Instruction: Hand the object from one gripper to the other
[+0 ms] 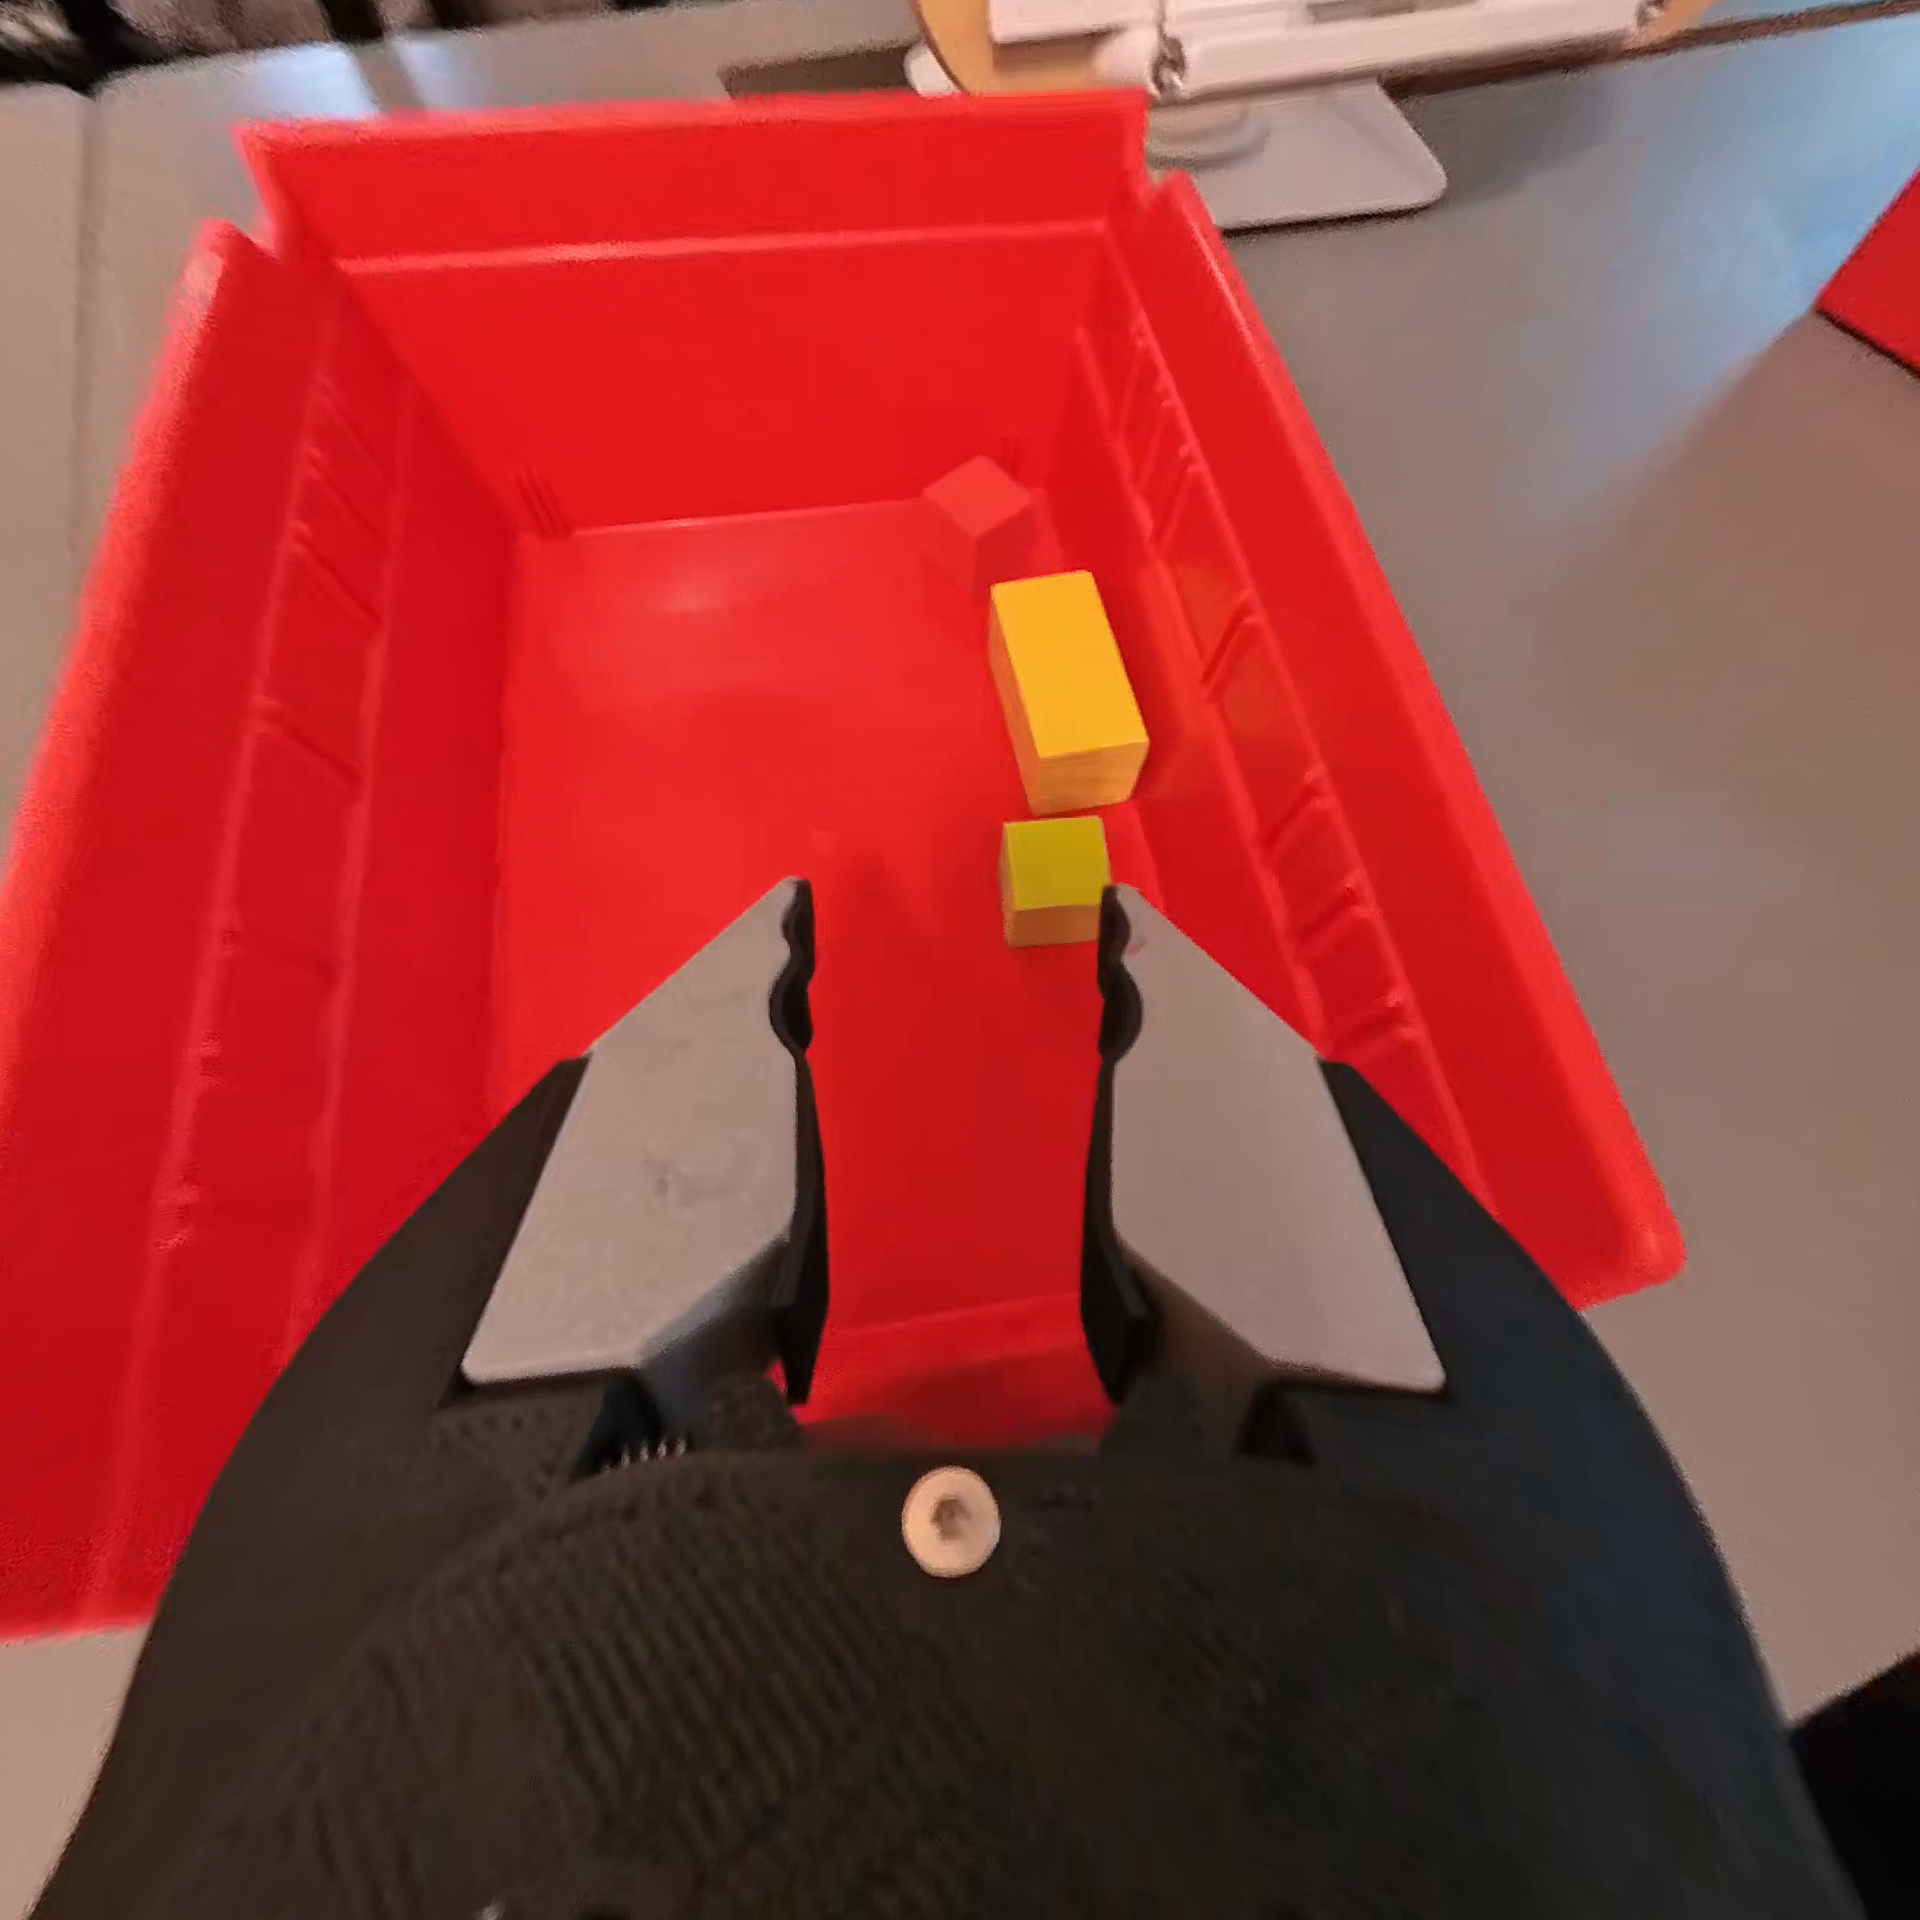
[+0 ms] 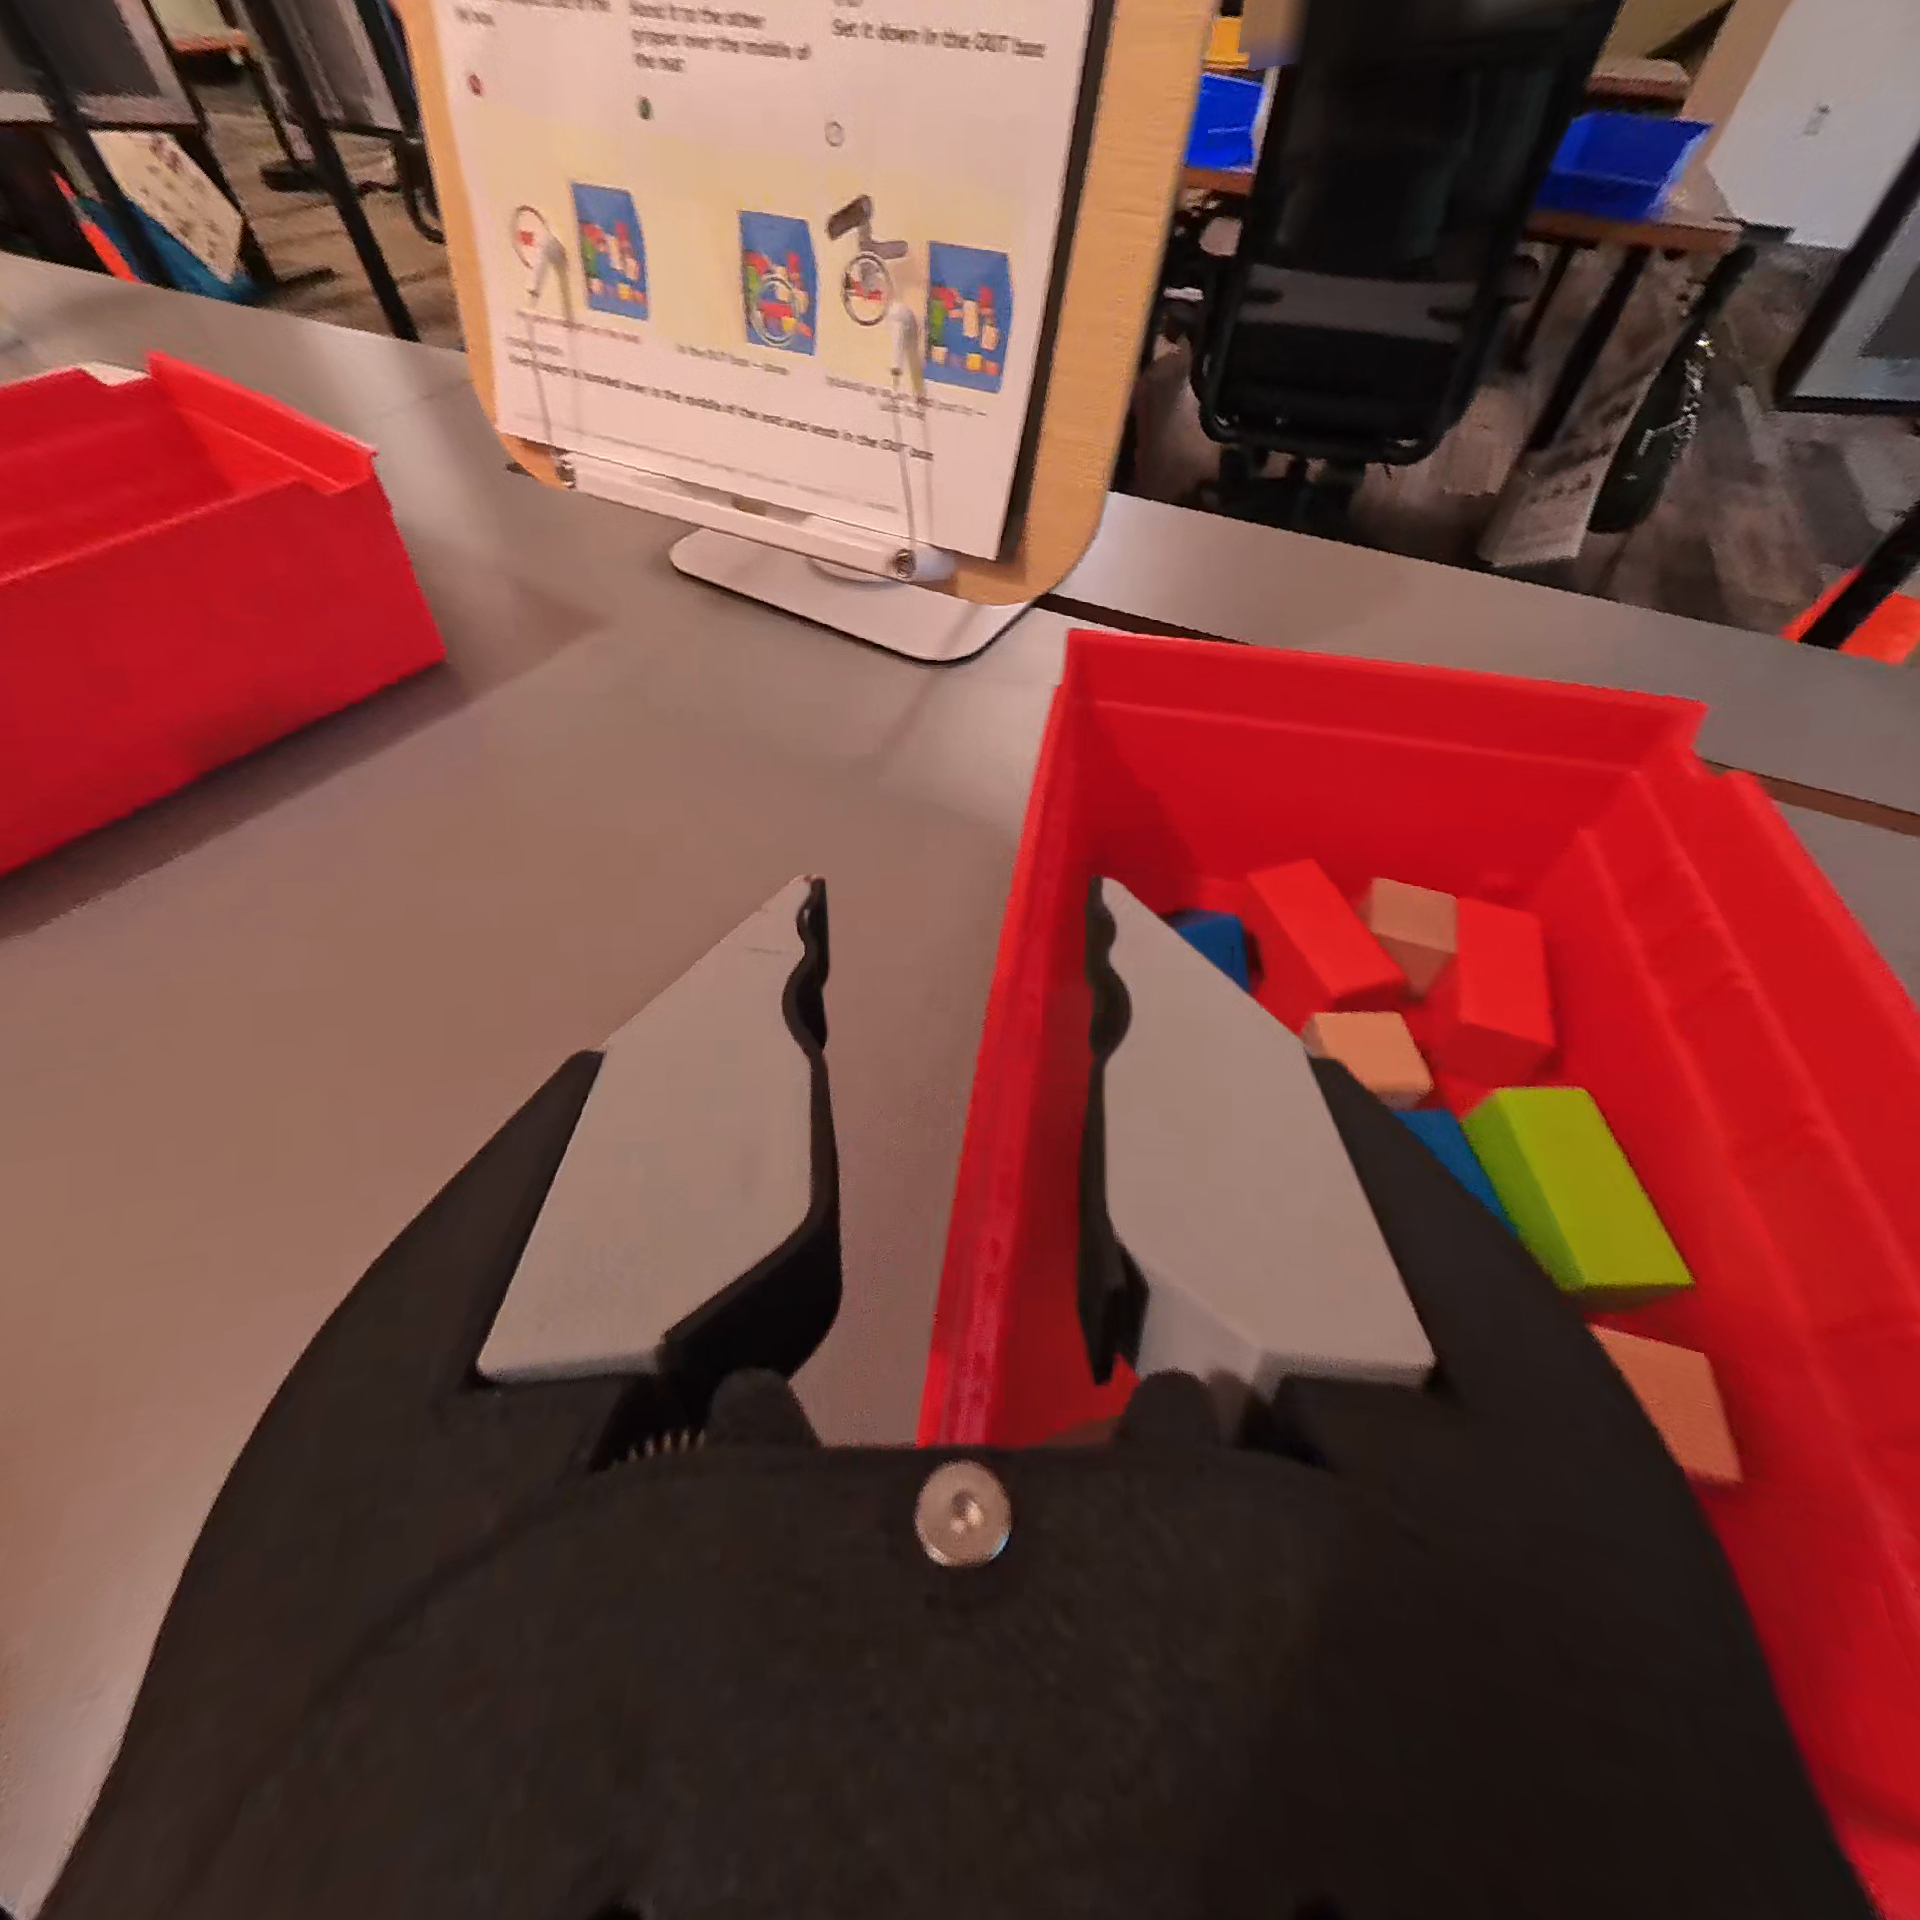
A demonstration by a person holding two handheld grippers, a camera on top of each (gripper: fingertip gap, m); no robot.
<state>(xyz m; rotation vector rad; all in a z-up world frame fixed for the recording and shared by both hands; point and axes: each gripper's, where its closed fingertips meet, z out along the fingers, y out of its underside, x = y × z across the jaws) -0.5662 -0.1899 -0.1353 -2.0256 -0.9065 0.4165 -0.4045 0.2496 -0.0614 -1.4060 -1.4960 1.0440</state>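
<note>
Left gripper [image 1: 954,904] hangs over a red bin [image 1: 312,831], jaws spread apart, nothing between them. On that bin's floor, along the right wall, three blocks sit in a row: a small yellow cube [image 1: 1051,878] nearest, a longer yellow block [image 1: 1065,686] just beyond it with a thin gap between, and a red block [image 1: 982,520] in the far right corner. The cube lies on the floor just ahead of the right fingertip [image 1: 1117,914], which overlaps its edge in the view; whether they touch cannot be told. No pad presses on it.

Right gripper [image 2: 954,899] is also released and bare, jaws wide. It hovers over the left wall of a second red bin [image 2: 1351,727], left finger over the grey table [image 2: 520,935], right finger over the bin's inside. This bin holds a loose pile: red blocks [image 2: 1320,940], tan blocks [image 2: 1371,1049], a green block [image 2: 1574,1190], and blue blocks [image 2: 1210,940] partly hidden by the finger.

The first bin shows far left in the right wrist view, well apart from the second. An instruction sheet on a stand [image 2: 769,260] is at the back of the table, between the bins. A black chair [image 2: 1371,239] is behind the table.
</note>
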